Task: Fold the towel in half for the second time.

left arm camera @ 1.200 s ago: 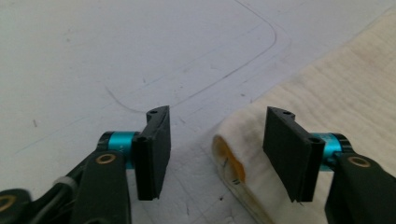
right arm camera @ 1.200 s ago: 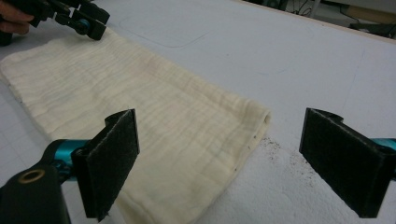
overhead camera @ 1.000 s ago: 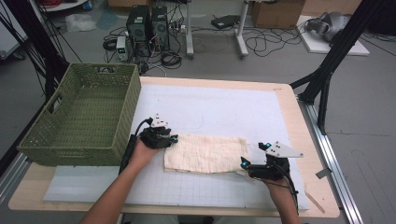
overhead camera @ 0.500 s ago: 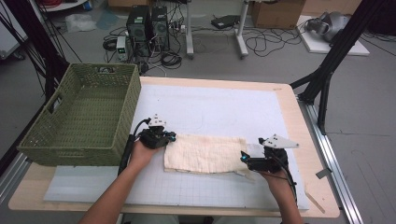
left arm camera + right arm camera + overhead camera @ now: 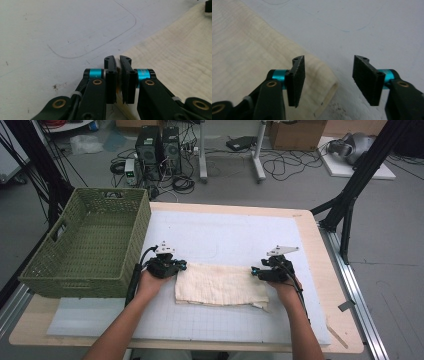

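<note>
A cream folded cloth (image 5: 221, 285) lies flat on the white mat (image 5: 240, 240) of the table, just below the centre of the high view, with a gripper at each of its short ends. At the cloth's left end, the left gripper (image 5: 176, 265) has its jaws nearly closed, pinching the cloth's corner between them; the left gripper view shows only a thin slit between the jaws with fabric edge in it. At the right end, the right gripper (image 5: 255, 271) has its jaws spread wide, straddling the cloth's folded corner (image 5: 329, 87) without touching it. The risk here is a lopsided lift: if the right jaws close too high or too far to the side, they may catch only the top layer or miss entirely, so the cloth swings from the left grip and unfolds. A green woven basket (image 5: 85, 245) stands at the left of the frame, apart from the cloth.
</note>
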